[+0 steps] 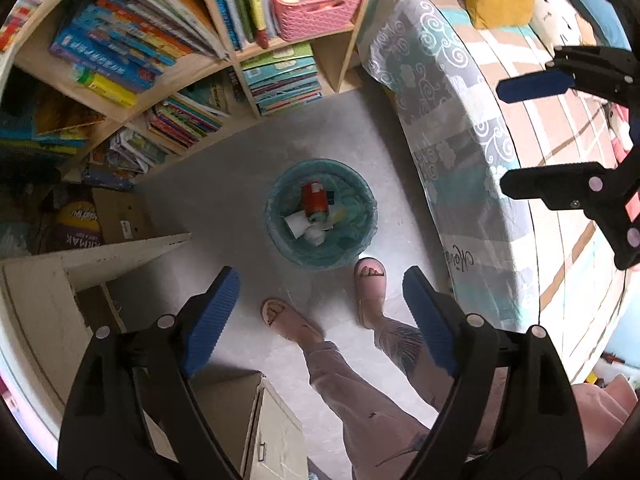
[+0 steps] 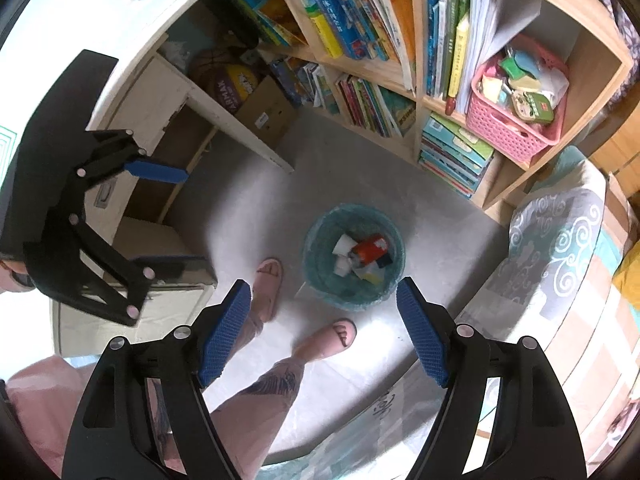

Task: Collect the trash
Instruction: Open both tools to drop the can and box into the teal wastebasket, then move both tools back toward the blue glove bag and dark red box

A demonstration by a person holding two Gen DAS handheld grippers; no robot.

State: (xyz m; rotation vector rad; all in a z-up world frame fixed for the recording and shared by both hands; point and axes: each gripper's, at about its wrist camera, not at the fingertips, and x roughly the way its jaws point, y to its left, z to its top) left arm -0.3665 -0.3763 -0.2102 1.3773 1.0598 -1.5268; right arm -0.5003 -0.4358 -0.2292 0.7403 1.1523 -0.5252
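A round trash bin (image 1: 273, 216) (image 2: 310, 268) with a teal liner stands on the grey floor. Inside lie a red can (image 1: 315, 200) (image 2: 370, 249), a white paper cup (image 1: 297, 225) (image 2: 343, 245) and other scraps. My left gripper (image 1: 320, 304) (image 2: 180, 220) points down above the bin, open, with nothing between its blue pads. My right gripper (image 2: 322, 292) (image 1: 520, 136) hangs beside it, also open and empty. Both are well above the bin and touch nothing.
A person's legs and pink slippers (image 1: 370, 292) (image 2: 268, 288) stand right by the bin. A wooden bookshelf (image 1: 188, 76) with a pink basket (image 1: 320, 4) is behind it. A bed (image 1: 472, 152) is on one side, a white desk (image 1: 100, 256) and cardboard box (image 1: 120, 216) on the other.
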